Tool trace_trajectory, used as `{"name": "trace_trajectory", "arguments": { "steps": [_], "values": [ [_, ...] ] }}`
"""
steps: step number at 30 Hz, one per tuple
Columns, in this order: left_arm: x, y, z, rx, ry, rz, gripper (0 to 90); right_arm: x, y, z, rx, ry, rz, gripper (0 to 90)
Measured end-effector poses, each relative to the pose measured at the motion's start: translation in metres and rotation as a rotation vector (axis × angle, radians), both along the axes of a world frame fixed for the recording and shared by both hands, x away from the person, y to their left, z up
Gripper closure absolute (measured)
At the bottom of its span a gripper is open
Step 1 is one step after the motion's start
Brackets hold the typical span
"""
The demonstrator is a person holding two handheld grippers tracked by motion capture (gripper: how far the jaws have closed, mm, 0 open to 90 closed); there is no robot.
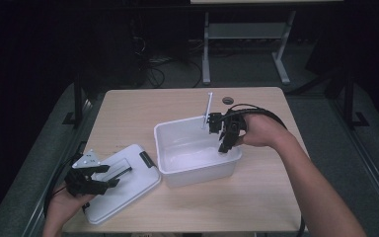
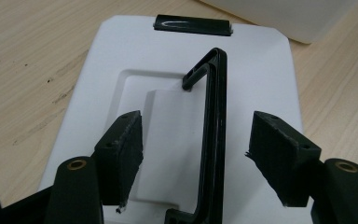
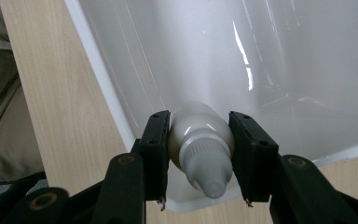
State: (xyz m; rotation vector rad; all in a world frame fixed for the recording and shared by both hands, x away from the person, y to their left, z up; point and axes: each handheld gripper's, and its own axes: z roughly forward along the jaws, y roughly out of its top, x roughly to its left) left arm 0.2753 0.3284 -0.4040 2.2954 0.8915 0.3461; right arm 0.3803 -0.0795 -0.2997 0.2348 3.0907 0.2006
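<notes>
A white plastic bin [image 1: 202, 174] stands open at the table's middle. My right gripper [image 1: 225, 142] hangs over its right rim, pointing down inside. In the right gripper view it [image 3: 199, 156] is shut on a small white squeeze bottle [image 3: 200, 133], whose ribbed cap and nozzle point back at the camera above the bin's inner wall [image 3: 270, 60]. The bin's white lid [image 1: 128, 190] lies flat at the left front. My left gripper [image 1: 93, 178] hovers over it, open. In the left gripper view its jaws [image 2: 193, 154] stand either side of the lid's black handle [image 2: 213, 130], not touching it.
A black latch [image 2: 193, 24] sits at the lid's [image 2: 261, 79] far end. A thin white rod [image 1: 208, 109] sticks up beside the right gripper. Bare wood table [image 1: 261, 197] lies right of and in front of the bin; a cable hole [image 1: 227, 100] is near the far edge.
</notes>
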Motion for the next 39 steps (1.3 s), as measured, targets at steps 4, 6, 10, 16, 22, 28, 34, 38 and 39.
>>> {"name": "trace_trajectory", "arguments": {
  "steps": [4,6,10,16,22,28,34,38,39],
  "values": [
    [0.0,0.0,0.001,0.005,-0.001,-0.006,34.2,0.003,-0.001,-0.006,0.01,0.005,-0.005,59.5],
    [0.0,0.0,0.001,0.006,-0.003,-0.005,34.2,0.004,-0.002,-0.011,0.012,0.007,-0.006,59.5],
    [0.0,0.0,0.001,0.009,-0.004,-0.008,34.1,0.006,-0.002,-0.019,0.011,0.011,-0.011,59.5],
    [0.0,-0.001,0.001,0.007,-0.004,-0.008,34.2,0.007,-0.001,-0.029,0.001,0.018,-0.014,59.5],
    [-0.001,0.0,0.001,0.006,-0.003,-0.005,34.2,0.01,0.002,-0.043,0.001,0.032,-0.006,59.4],
    [-0.001,0.0,0.001,0.006,-0.005,-0.004,34.2,0.013,0.005,-0.052,-0.02,0.035,-0.004,59.5],
    [-0.001,0.001,0.002,0.006,-0.008,-0.002,34.2,0.016,0.008,-0.059,-0.015,0.039,-0.003,59.5],
    [-0.001,0.002,0.002,0.007,-0.006,-0.001,34.2,0.015,0.008,-0.067,-0.022,0.044,-0.004,59.4],
    [-0.001,0.002,0.002,0.006,-0.007,-0.002,34.2,0.016,0.009,-0.07,-0.032,0.045,-0.002,59.4]
  ]
}}
